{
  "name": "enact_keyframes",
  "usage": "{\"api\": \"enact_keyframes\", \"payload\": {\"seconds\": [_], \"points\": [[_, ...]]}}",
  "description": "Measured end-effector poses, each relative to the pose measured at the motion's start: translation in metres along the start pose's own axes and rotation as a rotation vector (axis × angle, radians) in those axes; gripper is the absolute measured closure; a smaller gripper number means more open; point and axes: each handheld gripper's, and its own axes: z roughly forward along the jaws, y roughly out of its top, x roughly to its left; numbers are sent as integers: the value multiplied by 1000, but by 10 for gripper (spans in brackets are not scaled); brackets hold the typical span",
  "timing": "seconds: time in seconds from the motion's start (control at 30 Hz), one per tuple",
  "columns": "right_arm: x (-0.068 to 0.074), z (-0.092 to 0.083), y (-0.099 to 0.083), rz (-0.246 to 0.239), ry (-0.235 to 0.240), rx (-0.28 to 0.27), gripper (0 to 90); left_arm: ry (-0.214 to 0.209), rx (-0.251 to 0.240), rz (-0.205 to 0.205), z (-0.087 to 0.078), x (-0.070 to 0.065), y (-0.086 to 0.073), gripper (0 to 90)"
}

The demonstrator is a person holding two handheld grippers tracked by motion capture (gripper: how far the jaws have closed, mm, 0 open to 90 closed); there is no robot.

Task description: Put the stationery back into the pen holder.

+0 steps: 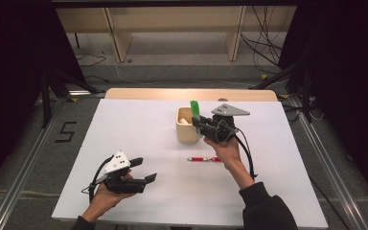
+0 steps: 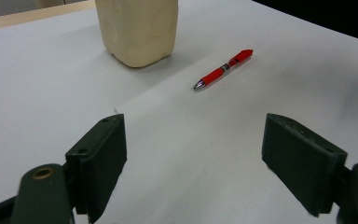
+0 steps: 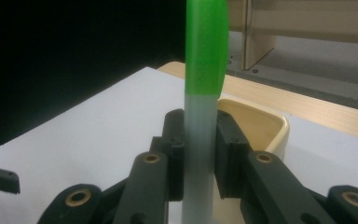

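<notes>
Right tool [image 1: 202, 125] clenched on green-capped marker [image 3: 200, 116], held upright with green cap up, just beside near-right rim of cream cup [image 1: 186, 125], barrel pinched between both pads, lower end hidden behind the jaws. Left tool [image 1: 143, 170] released, jaws spread wide with nothing between them, well apart from the cup toward the near-left part of the white surface [image 1: 139, 129]. Red pen [image 1: 204, 159] flat on the surface, near the cup on its near side, untouched.
</notes>
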Motion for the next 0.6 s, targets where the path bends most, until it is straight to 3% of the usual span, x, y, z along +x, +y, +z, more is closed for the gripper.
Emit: {"api": "enact_keyframes", "payload": {"seconds": [0.6], "points": [[-10, 28, 23, 41, -35, -19, 771, 10, -17, -17, 0, 3, -4, 218]]}}
